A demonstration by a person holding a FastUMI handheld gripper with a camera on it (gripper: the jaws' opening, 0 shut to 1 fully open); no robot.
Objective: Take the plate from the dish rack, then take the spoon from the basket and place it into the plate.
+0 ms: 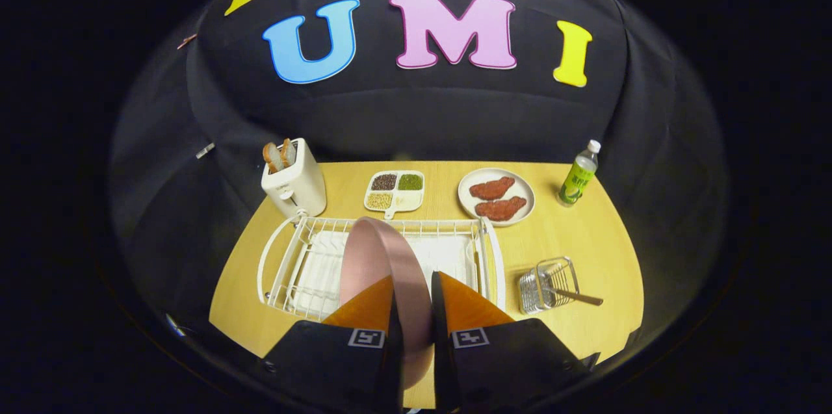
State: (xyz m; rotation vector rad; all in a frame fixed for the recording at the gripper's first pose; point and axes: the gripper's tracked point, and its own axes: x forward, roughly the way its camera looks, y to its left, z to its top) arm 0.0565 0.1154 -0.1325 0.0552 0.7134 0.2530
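Note:
A pink plate [380, 258] stands on edge between my two fingers, and my gripper [414, 287] is shut on its rim. The plate is held over the white wire dish rack [286, 258], which lies just ahead of the fingers. To the right of the rack a small wire basket [549, 284] lies tipped on its side on the wooden table. A spoon [578, 297] sticks out of the basket's mouth, its handle pointing right.
Beyond the rack stand a white toaster [296, 183] with bread slices, a divided dish of grains [394, 191], a plate with two meat pieces [496, 196] and a green-labelled bottle [578, 175]. The wooden table [585, 238] has bare room around the basket.

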